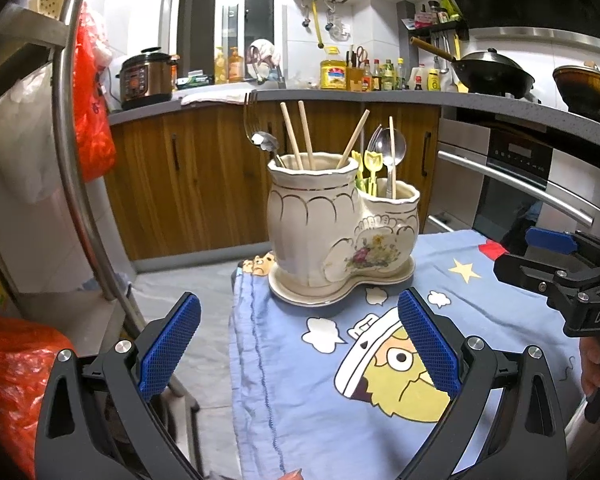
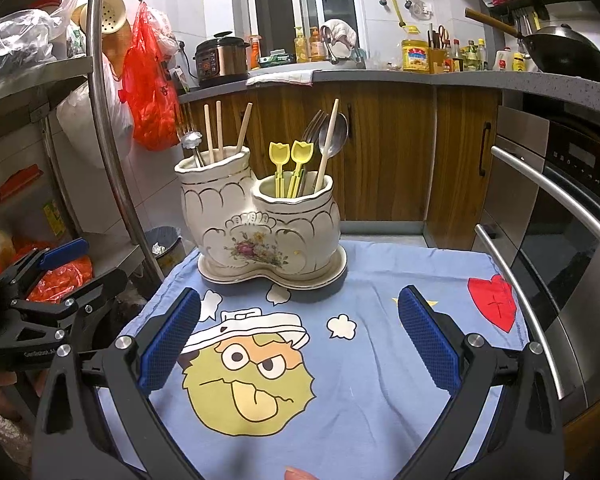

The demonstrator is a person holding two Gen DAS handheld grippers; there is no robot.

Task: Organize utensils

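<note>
A cream two-pot ceramic utensil holder [image 1: 340, 224] [image 2: 260, 224] stands on its saucer at the far end of a blue cartoon cloth [image 1: 340, 400] [image 2: 360, 380]. Its taller pot holds three wooden chopsticks [image 2: 216, 128], a fork and a flower-headed spoon [image 2: 191, 139]. The shorter pot holds two yellow tulip picks [image 2: 290, 158], a fork, a metal spoon [image 2: 334, 132] and one chopstick. My left gripper [image 1: 300, 344] is open and empty, short of the holder. My right gripper [image 2: 300, 340] is open and empty too, above the cloth; it also shows at the right edge [image 1: 560, 264].
A steel rack pole [image 2: 112, 128] with red bags [image 2: 148, 88] stands left of the table. An oven with bar handles [image 2: 548, 216] is close on the right. Wooden cabinets [image 2: 380, 152] and a cluttered counter lie beyond. A bin [image 2: 162, 244] sits on the floor.
</note>
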